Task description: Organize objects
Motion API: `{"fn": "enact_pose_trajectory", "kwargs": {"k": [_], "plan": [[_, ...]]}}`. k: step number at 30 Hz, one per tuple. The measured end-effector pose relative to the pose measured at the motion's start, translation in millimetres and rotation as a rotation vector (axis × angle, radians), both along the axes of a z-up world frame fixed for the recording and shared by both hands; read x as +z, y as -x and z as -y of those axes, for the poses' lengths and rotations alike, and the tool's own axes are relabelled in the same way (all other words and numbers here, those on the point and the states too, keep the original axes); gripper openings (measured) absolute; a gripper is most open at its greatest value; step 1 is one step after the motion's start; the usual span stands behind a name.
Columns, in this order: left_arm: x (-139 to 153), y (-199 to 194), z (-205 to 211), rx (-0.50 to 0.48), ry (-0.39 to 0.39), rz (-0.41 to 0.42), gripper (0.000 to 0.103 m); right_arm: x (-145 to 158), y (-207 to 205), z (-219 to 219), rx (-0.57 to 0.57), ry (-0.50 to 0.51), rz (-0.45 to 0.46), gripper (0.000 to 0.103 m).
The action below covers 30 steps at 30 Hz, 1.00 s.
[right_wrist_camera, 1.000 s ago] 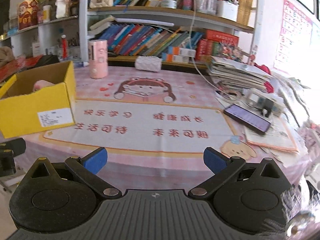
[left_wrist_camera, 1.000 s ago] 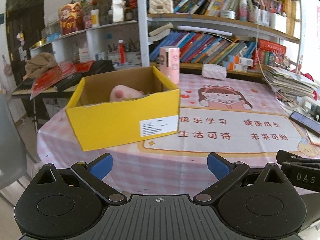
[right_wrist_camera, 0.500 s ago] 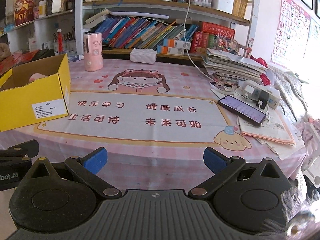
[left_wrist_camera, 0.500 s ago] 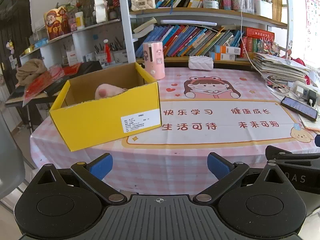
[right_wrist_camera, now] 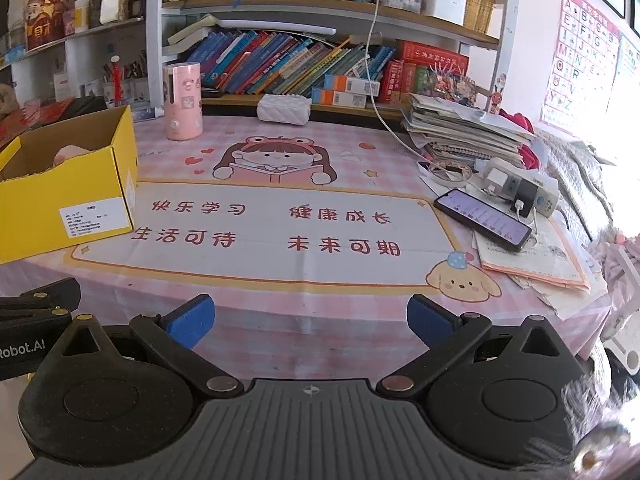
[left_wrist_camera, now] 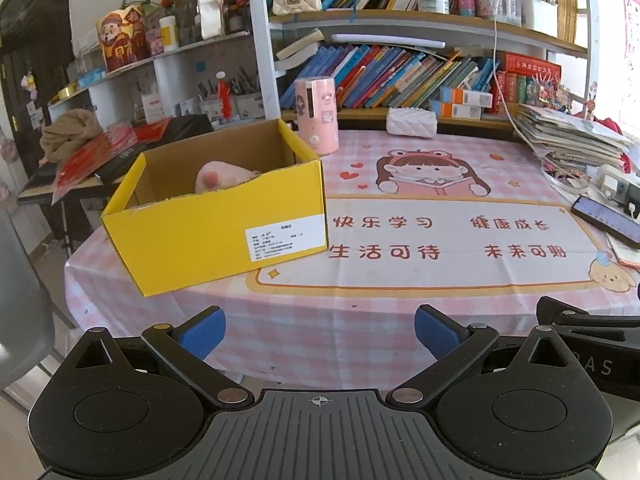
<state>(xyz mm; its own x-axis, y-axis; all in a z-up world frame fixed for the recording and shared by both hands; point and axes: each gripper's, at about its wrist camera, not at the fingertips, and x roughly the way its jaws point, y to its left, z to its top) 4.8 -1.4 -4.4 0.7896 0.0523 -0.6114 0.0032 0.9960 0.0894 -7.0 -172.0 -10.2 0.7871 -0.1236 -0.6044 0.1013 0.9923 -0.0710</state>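
A yellow cardboard box [left_wrist_camera: 216, 236] [right_wrist_camera: 68, 204] stands open on the left of the pink checked table [left_wrist_camera: 360, 320], with a pink soft toy [left_wrist_camera: 222, 174] [right_wrist_camera: 68, 154] lying inside. Behind it stands a pink cylindrical container [left_wrist_camera: 317, 115] [right_wrist_camera: 183, 101]. A white quilted pouch [left_wrist_camera: 411, 121] [right_wrist_camera: 284, 109] lies by the bookshelf. My left gripper [left_wrist_camera: 320, 330] hangs open in front of the table's near edge, nothing between its blue pads. My right gripper [right_wrist_camera: 310, 320] is open too, empty, over the near edge and right of the box.
A phone [right_wrist_camera: 482, 219] on a cable lies at the right beside a power strip [right_wrist_camera: 520, 190], loose papers [right_wrist_camera: 532, 252] and a stack of magazines [right_wrist_camera: 460, 130]. Bookshelves [left_wrist_camera: 400, 72] run along the back. A grey chair [left_wrist_camera: 20, 304] stands at the far left.
Both grippers have pulled back from the table and tilted up, so the box and mat look smaller and farther. Both stay open and empty.
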Motion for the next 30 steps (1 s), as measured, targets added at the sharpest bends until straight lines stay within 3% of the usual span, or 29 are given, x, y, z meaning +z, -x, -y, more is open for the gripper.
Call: {"fn": "enact_pose_trajectory", "kwargs": {"k": [30], "plan": [[-0.9,4.0,1.8,0.03,-0.023,-0.008,0.102,-3.2,4.7,-3.9,-0.033,0.017,-0.013,0.103]]}}
